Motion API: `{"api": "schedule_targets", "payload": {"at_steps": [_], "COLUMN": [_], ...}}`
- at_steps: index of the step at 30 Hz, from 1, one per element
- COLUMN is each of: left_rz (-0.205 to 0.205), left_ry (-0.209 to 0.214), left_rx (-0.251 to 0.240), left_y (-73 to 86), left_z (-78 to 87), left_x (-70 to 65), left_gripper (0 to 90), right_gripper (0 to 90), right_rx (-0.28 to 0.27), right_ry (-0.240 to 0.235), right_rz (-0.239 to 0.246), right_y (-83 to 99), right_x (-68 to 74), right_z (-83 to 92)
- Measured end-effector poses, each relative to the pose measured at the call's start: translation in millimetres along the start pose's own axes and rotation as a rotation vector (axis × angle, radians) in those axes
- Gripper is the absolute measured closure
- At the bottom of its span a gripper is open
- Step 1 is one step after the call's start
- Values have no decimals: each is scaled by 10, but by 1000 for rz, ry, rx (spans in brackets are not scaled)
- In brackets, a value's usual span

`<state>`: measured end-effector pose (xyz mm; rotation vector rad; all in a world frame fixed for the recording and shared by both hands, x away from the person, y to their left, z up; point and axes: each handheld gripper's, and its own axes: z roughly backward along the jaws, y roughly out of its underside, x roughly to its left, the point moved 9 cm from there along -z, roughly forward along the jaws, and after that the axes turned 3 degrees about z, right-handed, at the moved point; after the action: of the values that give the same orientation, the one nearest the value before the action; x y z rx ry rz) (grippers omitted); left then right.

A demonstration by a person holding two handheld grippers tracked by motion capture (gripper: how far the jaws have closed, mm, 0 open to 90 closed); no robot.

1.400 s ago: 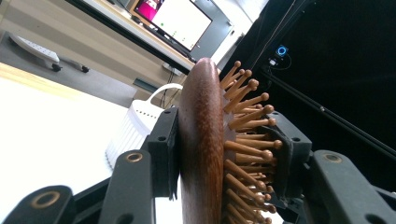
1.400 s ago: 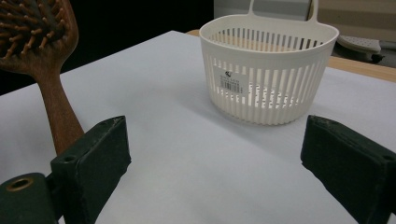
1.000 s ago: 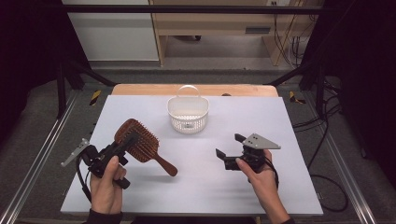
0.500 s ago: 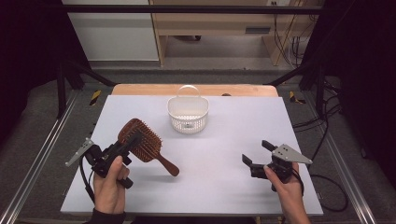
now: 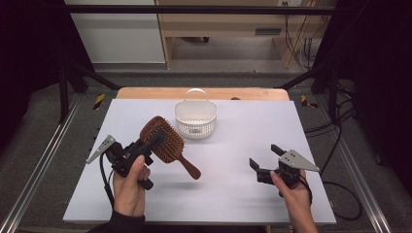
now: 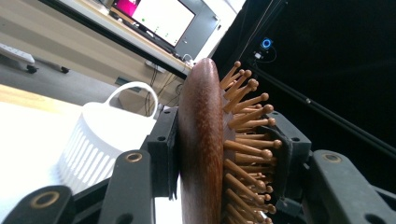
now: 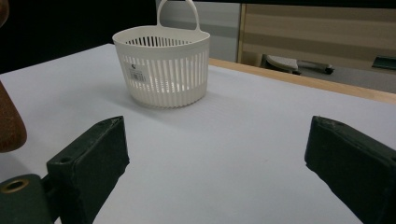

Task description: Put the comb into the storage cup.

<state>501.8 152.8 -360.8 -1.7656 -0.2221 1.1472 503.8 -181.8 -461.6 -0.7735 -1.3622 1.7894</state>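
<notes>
A wooden paddle hairbrush (image 5: pixel 163 141) hangs tilted above the white table (image 5: pixel 243 126), its handle pointing down to the right. My left gripper (image 5: pixel 154 138) is shut on the brush head; in the left gripper view the jaws clamp the brown back and the bristled face of the hairbrush (image 6: pixel 205 140). A white slatted basket (image 5: pixel 195 117) with a loop handle stands at the table's far middle, also seen as the basket (image 7: pixel 162 65) ahead of the right jaws. My right gripper (image 5: pixel 265 158) rests low at the right, open, nothing between its pads.
A wooden strip (image 5: pixel 145 92) edges the table's far side. Metal rails (image 5: pixel 43 160) run along the left and right. Cables (image 5: pixel 340 184) lie on the floor at the right. A lit monitor (image 6: pixel 161 16) stands on a bench beyond the table.
The left gripper has lifted the brush up off the table and a little toward the basket. The right gripper drew back to the right front and then stayed put.
</notes>
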Motion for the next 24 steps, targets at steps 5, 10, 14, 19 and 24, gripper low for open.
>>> {"api": "schedule_targets", "payload": {"at_steps": [5,10,14,19,24], "left_rz": [0,-2,9,-1,-24], "left_ry": [14,26,34,29,2], "left_rx": [-10,-20,-31,-40,-63], "left_y": [-152,-317,-450,-640,-881], "left_z": [-152,-316,-444,-632,-852], "left_x": [-136,-250,-316,-369,-375], "left_gripper": [517,517,517,518,517], "right_gripper": [64,62,62,62,63], "right_rx": [-5,-7,-12,-13,-11], "right_ry": [1,-4,-5,-10,-20], "right_rz": [-10,-15,-25,-27,-38], "right_y": [-4,-2,-8,-11,1], "right_x": [0,5,2,14,16], "right_z": [3,7,1,-6,-28]}}
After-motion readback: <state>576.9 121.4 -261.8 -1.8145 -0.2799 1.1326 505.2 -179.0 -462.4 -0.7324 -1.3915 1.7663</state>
